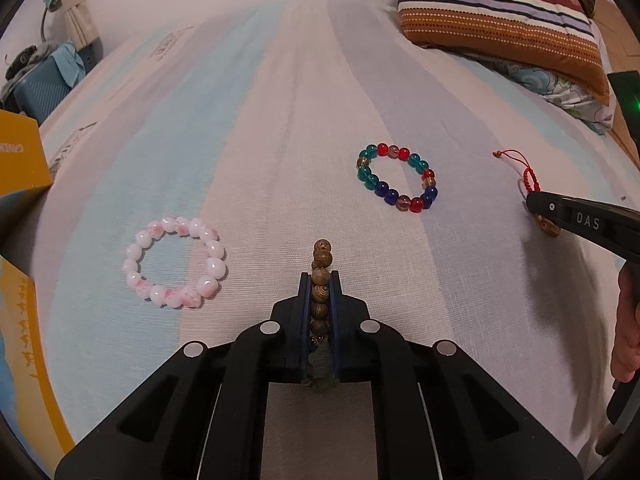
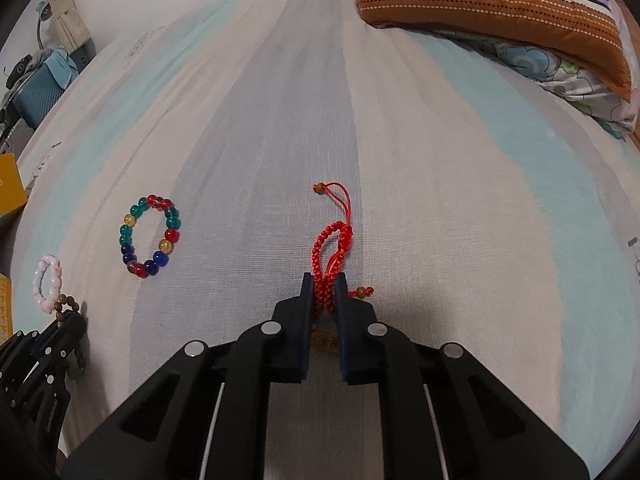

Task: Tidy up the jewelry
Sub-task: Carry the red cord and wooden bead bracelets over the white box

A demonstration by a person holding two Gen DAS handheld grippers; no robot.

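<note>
My left gripper (image 1: pixel 321 276) is shut on a brown wooden bead bracelet (image 1: pixel 322 258), held edge-on over the striped bedsheet (image 1: pixel 260 140). A pink-and-white bead bracelet (image 1: pixel 176 262) lies to its left and a multicoloured glass bead bracelet (image 1: pixel 396 178) ahead to its right. My right gripper (image 2: pixel 325 280) is shut on a red braided cord bracelet (image 2: pixel 332 240), whose loop and cord ends rest on the sheet. The right gripper also shows at the right edge of the left wrist view (image 1: pixel 536 202). The left gripper (image 2: pixel 66 314) shows at the lower left of the right wrist view.
A striped brown pillow (image 1: pixel 500 12) and a floral one (image 1: pixel 560 88) lie at the back right. A yellow box (image 1: pixel 20 156) stands at the left edge of the bed. A blue case (image 1: pixel 36 92) sits beyond the bed, back left.
</note>
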